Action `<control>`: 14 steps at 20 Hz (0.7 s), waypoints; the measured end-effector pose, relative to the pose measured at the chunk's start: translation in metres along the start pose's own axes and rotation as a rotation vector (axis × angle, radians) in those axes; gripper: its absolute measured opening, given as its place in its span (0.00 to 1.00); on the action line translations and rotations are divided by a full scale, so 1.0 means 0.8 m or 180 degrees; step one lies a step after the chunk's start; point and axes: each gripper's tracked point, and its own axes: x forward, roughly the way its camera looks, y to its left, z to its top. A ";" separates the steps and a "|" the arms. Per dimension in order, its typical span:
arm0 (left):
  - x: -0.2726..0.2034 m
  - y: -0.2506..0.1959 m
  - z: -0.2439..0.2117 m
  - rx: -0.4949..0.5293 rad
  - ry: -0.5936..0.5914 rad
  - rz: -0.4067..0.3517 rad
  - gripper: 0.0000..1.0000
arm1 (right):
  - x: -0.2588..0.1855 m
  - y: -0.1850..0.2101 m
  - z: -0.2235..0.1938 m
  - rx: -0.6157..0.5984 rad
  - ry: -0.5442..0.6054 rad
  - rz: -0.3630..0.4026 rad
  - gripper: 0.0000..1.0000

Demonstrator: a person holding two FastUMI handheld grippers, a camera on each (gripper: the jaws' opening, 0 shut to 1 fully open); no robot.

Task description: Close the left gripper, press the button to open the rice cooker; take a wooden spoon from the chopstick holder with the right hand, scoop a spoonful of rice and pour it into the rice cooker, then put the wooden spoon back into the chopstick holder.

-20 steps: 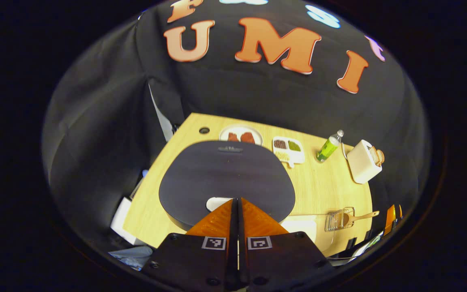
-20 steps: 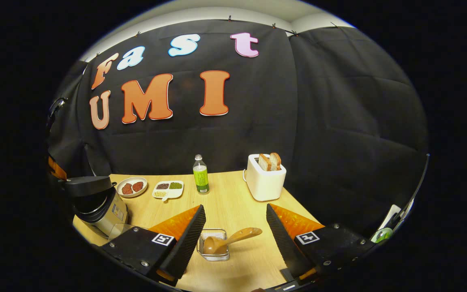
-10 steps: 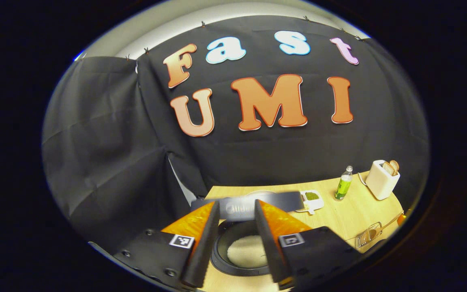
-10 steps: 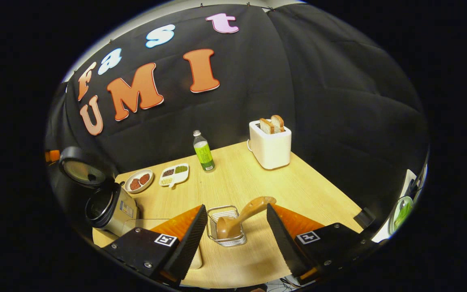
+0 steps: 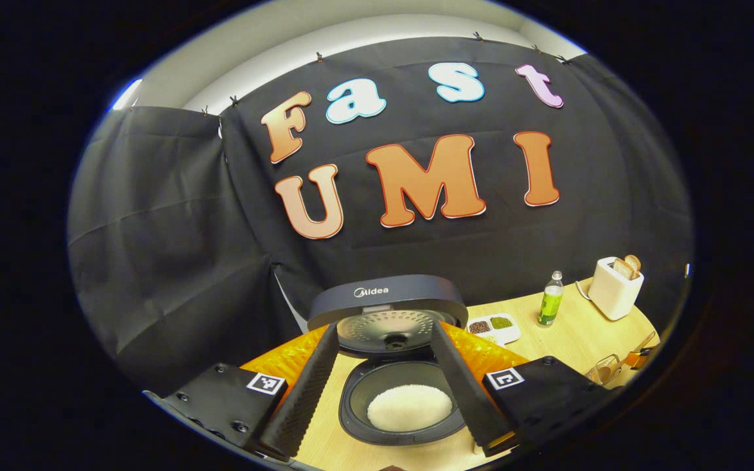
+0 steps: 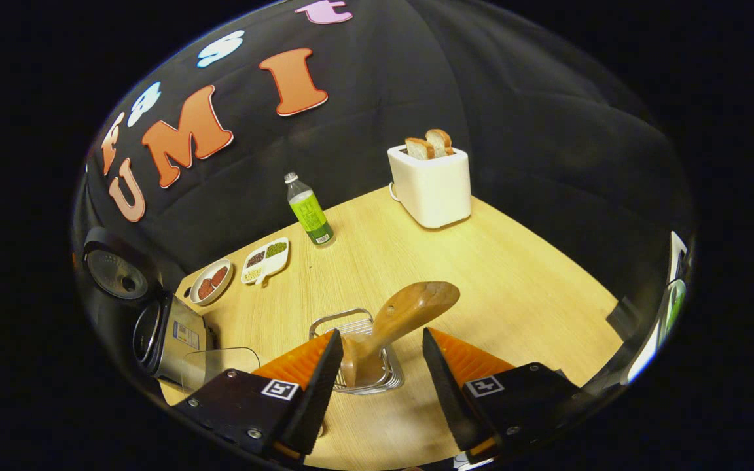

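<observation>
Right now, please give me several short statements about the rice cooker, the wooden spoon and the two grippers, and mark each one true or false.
1. The dark rice cooker lid stands open. True.
2. The black inner pot holds no rice. False: white rice lies in it.
3. The right gripper is shut on the wooden spoon. False: its fingers stand apart on either side of the handle.
4. The spoon's bowl sits in the wire chopstick holder. True.
5. The left gripper is shut. False: it is open above the pot.
</observation>
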 end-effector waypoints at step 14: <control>-0.025 0.012 -0.007 0.0115 0.0058 0.0183 0.87 | 0.038 0.025 0.009 0.0163 -0.0064 0.0123 0.15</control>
